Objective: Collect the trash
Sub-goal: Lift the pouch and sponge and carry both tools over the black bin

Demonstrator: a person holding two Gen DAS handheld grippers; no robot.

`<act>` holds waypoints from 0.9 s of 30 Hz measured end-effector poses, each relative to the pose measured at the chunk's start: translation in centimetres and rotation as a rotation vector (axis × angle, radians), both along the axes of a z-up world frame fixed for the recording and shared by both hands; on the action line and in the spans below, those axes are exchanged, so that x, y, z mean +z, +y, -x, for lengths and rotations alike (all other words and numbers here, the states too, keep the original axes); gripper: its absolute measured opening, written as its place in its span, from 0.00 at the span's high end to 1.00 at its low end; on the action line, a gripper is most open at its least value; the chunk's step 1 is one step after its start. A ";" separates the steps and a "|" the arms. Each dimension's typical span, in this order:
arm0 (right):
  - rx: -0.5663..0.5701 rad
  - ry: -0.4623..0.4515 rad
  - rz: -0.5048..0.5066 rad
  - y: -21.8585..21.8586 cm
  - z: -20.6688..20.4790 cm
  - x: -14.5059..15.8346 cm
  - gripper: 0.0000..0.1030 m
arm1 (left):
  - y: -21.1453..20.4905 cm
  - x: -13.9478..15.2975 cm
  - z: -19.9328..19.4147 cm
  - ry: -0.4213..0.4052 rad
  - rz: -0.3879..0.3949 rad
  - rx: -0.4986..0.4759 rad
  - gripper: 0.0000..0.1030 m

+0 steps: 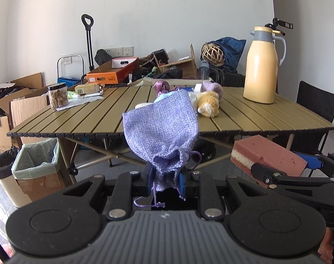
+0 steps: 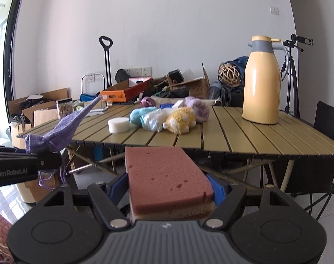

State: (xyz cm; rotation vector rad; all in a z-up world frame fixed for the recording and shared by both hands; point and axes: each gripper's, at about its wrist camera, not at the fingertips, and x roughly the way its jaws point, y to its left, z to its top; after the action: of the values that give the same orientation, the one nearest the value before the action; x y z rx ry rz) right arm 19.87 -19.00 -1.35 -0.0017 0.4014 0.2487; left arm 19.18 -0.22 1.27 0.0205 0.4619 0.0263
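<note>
A: While you stood short of the slatted table point(image 2: 233, 132), your left gripper point(image 1: 167, 179) was clamped tight on the gathered neck of the lilac drawstring pouch point(image 1: 161, 129), w/ the pouch body standing up above the jaws and its cords point(image 1: 155, 198) dangling below.

B: And the right?

A: Your right gripper point(image 2: 170, 192) was closed on the pink-topped sponge point(image 2: 167, 176), blue pads pressing both long sides, jaws fairly wide since the sponge is wide. Both items were off the table, held at its near edge.

B: Where did the trash have to go?

A: Prob. the lined bin point(image 1: 38, 158) on the floor at the table's left end, beside a black-bagged bin point(image 1: 3, 161). That's my guess; nothing marked it.

B: What could've gone wrong from there?

A: Few things, as I judged it. You gripped the pouch only by its bunched neck, so a fast swing could've let the fabric slip out. Those loose cords could've snagged on the table edge or leg braces on the way down to the bin. The sponge is soft, so the squeeze could've let it twist or pop free if you tilted the gripper hard. Also the two grippers sat close side by side; crossing the right one over toward the left-hand bin risked a bump. And the plush toys point(image 2: 182, 120), foam disc point(image 2: 118, 125) and yellow thermos jug point(image 2: 262, 81) were left on the table, so a low sweep could've knocked sth off.
</note>
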 end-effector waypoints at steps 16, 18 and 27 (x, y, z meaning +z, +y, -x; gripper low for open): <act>-0.021 0.223 0.054 0.2 -0.9 -5.0 0.27 | 1.6 -6.1 -1.3 0.212 0.014 0.039 0.78; -0.023 0.249 0.060 0.2 -1.2 -5.7 0.27 | 1.8 -6.9 -1.7 0.237 0.016 0.043 0.78; -0.065 0.373 0.100 0.3 -3.2 -8.8 0.27 | 2.5 -10.1 -4.0 0.342 0.028 0.063 0.78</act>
State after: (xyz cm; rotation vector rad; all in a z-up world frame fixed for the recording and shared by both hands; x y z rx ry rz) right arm 23.12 -18.67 -10.18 -0.0413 0.7834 0.1640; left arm 23.19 2.25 -8.80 -0.0177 0.8050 0.0788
